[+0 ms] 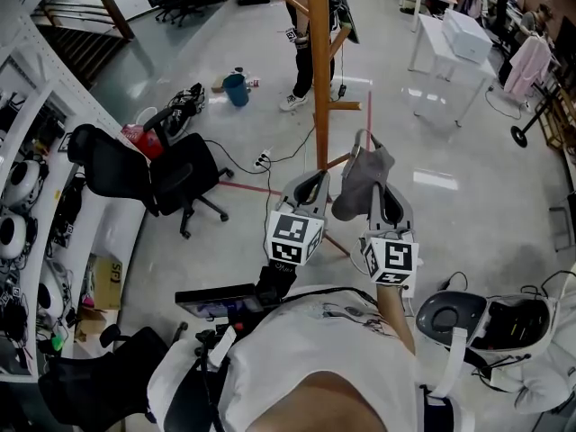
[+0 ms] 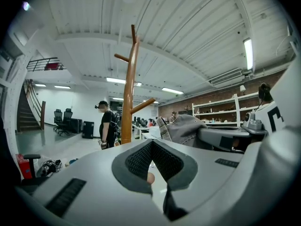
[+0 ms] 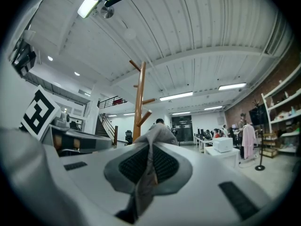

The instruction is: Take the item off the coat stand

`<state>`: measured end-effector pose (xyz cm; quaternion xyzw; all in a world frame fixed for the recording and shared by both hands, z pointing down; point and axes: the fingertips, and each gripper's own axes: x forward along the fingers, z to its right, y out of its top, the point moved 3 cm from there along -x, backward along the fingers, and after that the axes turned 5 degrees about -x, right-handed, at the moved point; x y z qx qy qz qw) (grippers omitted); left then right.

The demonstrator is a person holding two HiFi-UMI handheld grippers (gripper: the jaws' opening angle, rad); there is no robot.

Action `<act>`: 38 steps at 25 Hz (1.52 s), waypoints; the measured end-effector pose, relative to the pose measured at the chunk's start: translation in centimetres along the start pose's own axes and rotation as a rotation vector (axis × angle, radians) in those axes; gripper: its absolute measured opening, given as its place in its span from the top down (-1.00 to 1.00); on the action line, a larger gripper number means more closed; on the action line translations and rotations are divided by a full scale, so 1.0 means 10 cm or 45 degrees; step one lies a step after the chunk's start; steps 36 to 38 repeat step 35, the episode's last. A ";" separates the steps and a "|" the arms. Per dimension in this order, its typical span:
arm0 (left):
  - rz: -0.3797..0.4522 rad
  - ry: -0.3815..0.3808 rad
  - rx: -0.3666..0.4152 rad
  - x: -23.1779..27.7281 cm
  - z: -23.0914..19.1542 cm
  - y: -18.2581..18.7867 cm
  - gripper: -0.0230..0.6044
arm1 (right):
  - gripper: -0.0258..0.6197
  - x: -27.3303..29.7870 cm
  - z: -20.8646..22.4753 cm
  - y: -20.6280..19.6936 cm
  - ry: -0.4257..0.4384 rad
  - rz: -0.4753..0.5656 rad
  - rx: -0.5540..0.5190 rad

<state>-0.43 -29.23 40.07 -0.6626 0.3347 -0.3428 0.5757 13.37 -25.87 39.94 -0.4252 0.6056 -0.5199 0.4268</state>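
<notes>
One grey cloth item hangs crumpled in the air, pinched in the right gripper. In the right gripper view a fold of the fabric runs down between the two pads, and the jaws are narrow and clamped on it. The rest of the cloth bunches over the jaw tips.

In the head view it sits just beside the wooden coat stand, next to a low peg. Whether it touches that peg cannot be told.

The left gripper is level with the right one and close beside it, on the near side of the pole. Its jaws are drawn together with nothing between them.

Each gripper's marker cube faces the head camera, just in front of the wearer's white shirt.

A black office chair stands on the glossy grey floor, well left of the stand. A person in dark clothes stands behind the pole. A blue bucket is further back on the left, and a white table is at upper right.
</notes>
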 end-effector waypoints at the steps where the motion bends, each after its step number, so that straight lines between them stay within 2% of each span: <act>1: -0.001 0.001 -0.001 0.00 -0.01 0.00 0.92 | 0.84 0.01 0.00 0.01 0.001 0.000 -0.001; 38: -0.005 -0.006 -0.017 0.02 -0.06 0.02 0.92 | 0.85 0.05 -0.02 0.02 -0.009 -0.004 0.004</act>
